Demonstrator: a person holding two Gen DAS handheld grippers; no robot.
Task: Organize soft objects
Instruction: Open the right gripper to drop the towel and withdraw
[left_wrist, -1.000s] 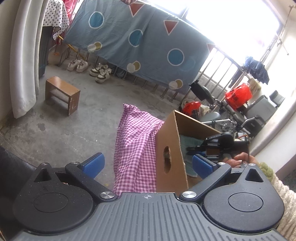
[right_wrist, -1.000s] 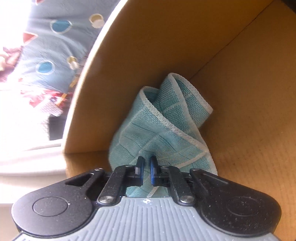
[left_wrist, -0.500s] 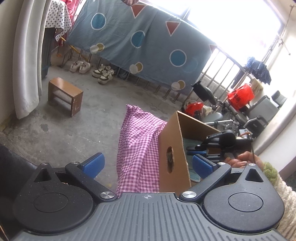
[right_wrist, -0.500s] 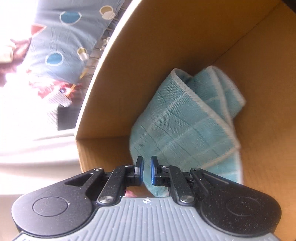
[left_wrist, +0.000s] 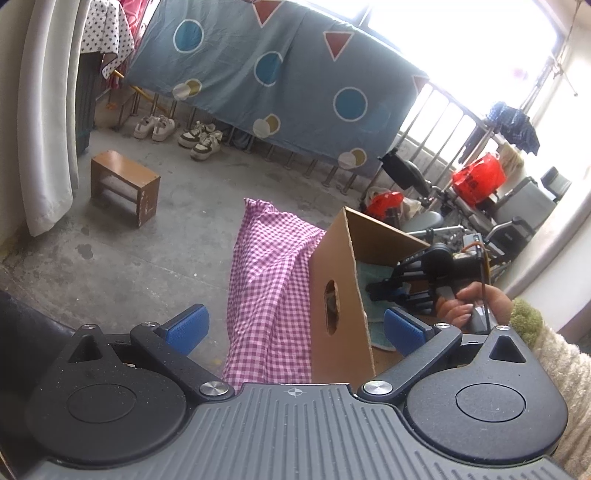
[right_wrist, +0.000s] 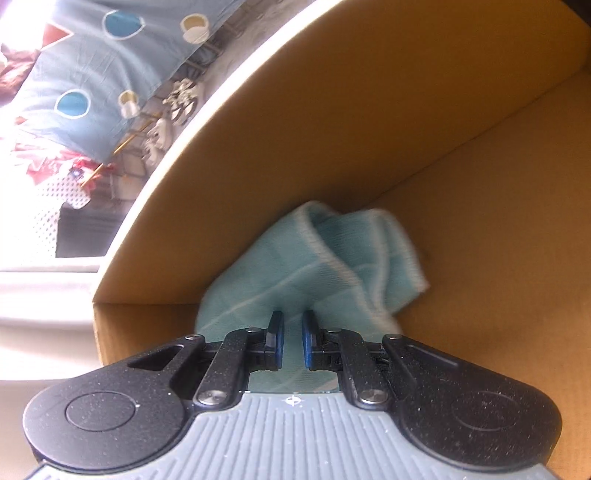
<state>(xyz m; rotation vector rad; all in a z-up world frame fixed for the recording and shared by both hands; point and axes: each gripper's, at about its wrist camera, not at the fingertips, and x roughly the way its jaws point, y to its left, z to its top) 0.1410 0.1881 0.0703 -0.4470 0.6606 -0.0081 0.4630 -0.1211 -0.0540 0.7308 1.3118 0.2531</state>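
Observation:
An open cardboard box stands on the concrete floor, with a pink checkered cloth draped beside its left wall. My left gripper hovers in front of them, wide open with nothing in its grasp. A person's hand holds my right gripper inside the box. In the right wrist view, the right gripper is shut on a teal cloth, with only a narrow slit between its pads. The cloth lies bunched against the box wall near a corner.
A small wooden stool stands on the floor at the left, near a white curtain. Shoes line up under a hanging blue sheet. Red bags and chairs crowd the far right.
The teal cloth has shifted and bunched up toward the box corner as the right gripper rolled. Its pads stand slightly further apart. The left gripper has hardly moved.

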